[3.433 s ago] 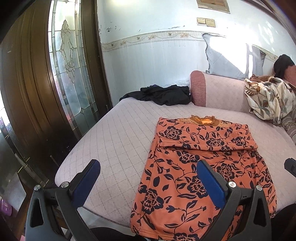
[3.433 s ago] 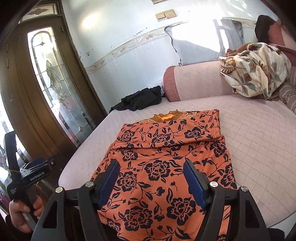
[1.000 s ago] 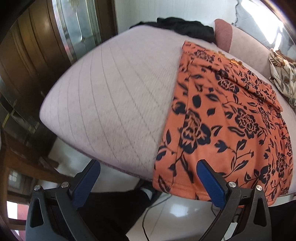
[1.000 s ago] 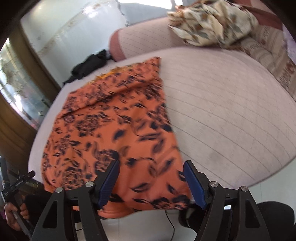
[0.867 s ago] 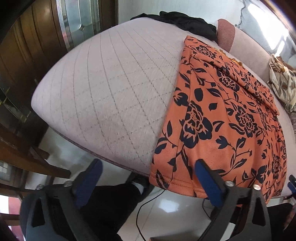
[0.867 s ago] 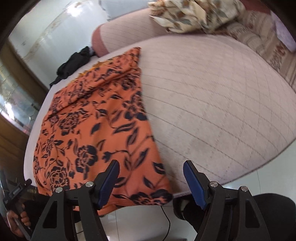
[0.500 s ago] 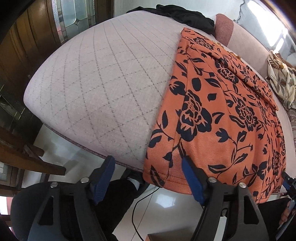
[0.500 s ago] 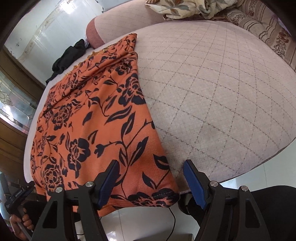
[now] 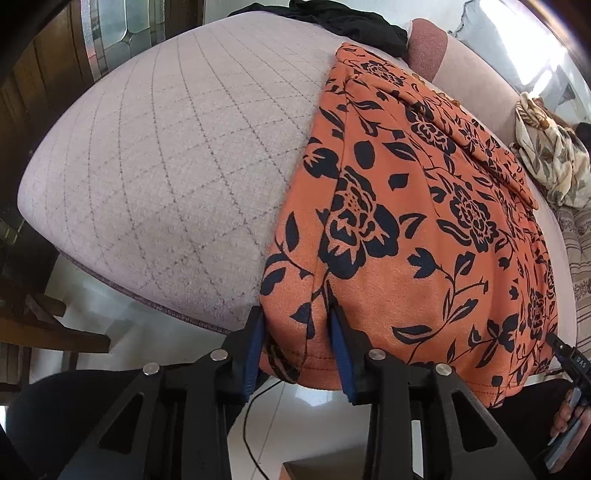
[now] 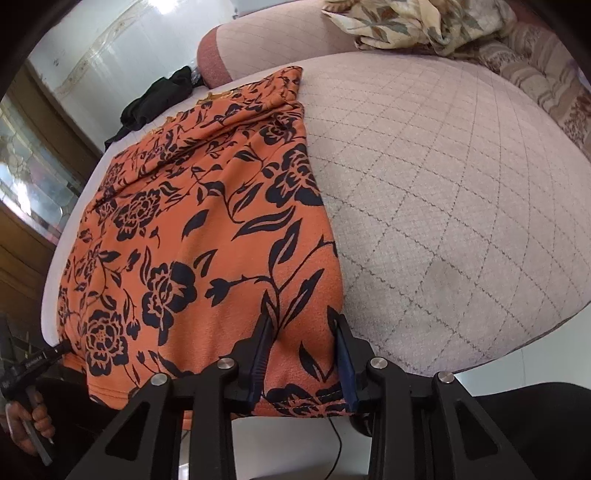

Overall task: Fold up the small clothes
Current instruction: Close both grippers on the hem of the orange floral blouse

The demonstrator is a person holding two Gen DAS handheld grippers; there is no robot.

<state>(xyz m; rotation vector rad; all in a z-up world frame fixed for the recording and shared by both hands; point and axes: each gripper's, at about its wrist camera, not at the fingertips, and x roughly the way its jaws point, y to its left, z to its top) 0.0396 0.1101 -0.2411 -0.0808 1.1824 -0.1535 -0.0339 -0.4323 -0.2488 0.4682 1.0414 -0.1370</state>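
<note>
An orange garment with a dark floral print (image 9: 424, 206) lies flat on the pink quilted sofa seat (image 9: 177, 155), its hem hanging over the front edge. My left gripper (image 9: 295, 314) has closed around the hem's left corner, with the cloth bunched between the blue pads. My right gripper (image 10: 301, 317) has closed around the hem's right corner (image 10: 306, 354). The garment also shows in the right wrist view (image 10: 207, 221). Each gripper appears at the edge of the other's view.
A black garment (image 9: 351, 18) lies at the seat's far end. A cream floral cloth (image 10: 413, 18) is piled on the sofa back. A wooden door with patterned glass (image 9: 110, 29) stands left. White tiled floor (image 9: 303, 398) lies below the seat edge.
Both grippers dropped to the front edge of the seat and moved onto the hem. Their jaws went from wide open to closed on the hem's two corners.
</note>
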